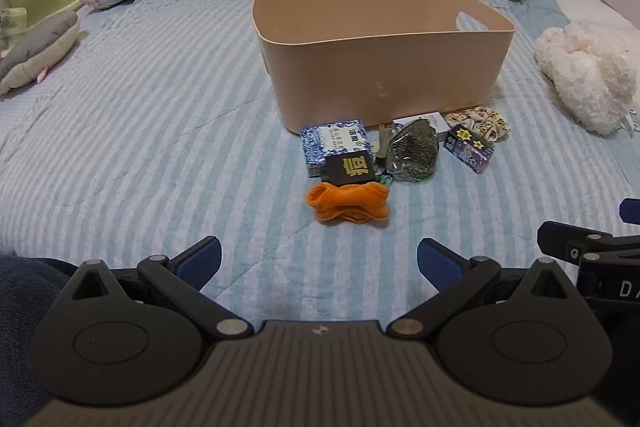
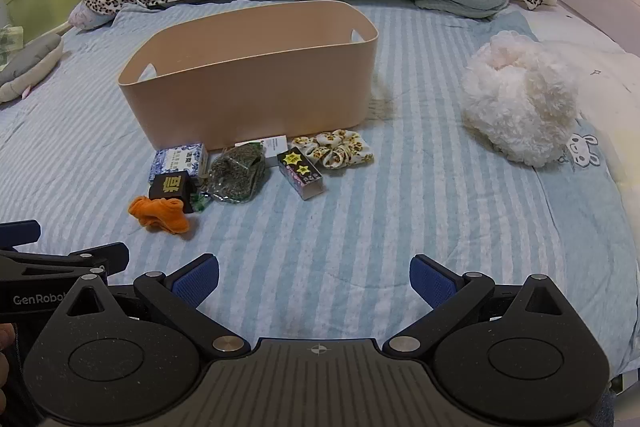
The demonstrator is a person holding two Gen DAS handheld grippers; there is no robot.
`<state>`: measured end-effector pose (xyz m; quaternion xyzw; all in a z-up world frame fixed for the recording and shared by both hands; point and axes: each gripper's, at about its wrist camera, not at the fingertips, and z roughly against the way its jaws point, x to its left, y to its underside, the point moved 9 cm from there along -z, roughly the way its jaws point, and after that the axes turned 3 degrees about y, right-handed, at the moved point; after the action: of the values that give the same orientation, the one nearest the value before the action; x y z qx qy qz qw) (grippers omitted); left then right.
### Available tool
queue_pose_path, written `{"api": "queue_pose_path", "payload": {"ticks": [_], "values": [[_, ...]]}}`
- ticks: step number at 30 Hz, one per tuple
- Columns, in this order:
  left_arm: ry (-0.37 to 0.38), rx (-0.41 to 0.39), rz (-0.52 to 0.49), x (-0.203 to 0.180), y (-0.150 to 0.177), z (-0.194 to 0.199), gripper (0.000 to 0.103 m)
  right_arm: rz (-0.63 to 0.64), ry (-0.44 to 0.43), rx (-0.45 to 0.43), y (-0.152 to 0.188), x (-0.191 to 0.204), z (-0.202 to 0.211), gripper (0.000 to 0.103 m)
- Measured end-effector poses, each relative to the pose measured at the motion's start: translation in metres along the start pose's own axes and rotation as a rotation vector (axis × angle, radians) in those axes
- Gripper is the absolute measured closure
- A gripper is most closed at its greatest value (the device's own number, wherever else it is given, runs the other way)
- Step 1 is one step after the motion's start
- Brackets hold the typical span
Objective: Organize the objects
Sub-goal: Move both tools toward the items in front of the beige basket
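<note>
Progress: not started, bin (image 1: 384,67) looks empty | Left: orange cloth (image 1: 347,202), boxes, pouch ahead of claws | left claw (image 1: 319,261) spread, empty | right claw (image 2: 315,277) spread, empty

Soft even light, fisheye-bent edges

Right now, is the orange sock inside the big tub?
No, the orange sock lies on the striped bedspread in front of the tub.
</note>
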<state>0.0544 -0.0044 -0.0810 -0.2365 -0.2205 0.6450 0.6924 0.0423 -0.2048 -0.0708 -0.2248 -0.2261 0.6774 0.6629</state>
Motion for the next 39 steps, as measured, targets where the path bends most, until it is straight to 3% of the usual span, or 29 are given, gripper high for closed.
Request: {"api": "queue_pose_path", "payload": {"ticks": [39], "values": [[-0.009, 0.031, 0.024, 0.0, 0.003, -0.017, 0.0, 0.028, 0.023, 0.012, -0.002, -0.012, -0.011, 0.0]]}}
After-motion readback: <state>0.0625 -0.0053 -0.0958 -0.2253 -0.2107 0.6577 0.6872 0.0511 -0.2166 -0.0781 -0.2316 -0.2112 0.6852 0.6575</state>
